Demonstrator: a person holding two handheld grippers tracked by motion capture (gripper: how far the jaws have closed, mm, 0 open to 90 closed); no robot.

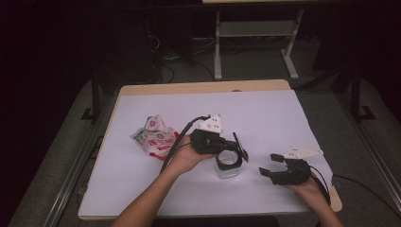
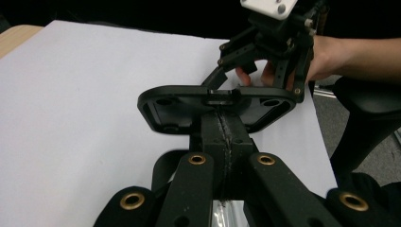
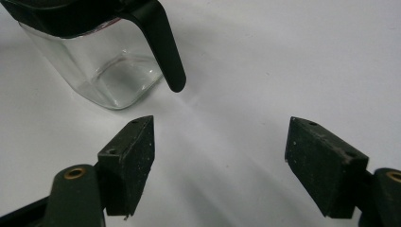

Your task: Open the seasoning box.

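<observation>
My left gripper [image 1: 235, 147] clamped on the jar's black lid [image 2: 217, 106], above the glass jar [image 1: 228, 165] near the table's near edge; my right gripper [image 1: 270, 165] apart, empty, beside it

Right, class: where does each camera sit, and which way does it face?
High view: above the table, facing forward and down; both forearms show.
Left gripper view: rides the left gripper, along shut fingers holding the lid.
Right gripper view: rides the right gripper, open fingers facing the jar.
Shared: high and right gripper views show the jar.
</observation>
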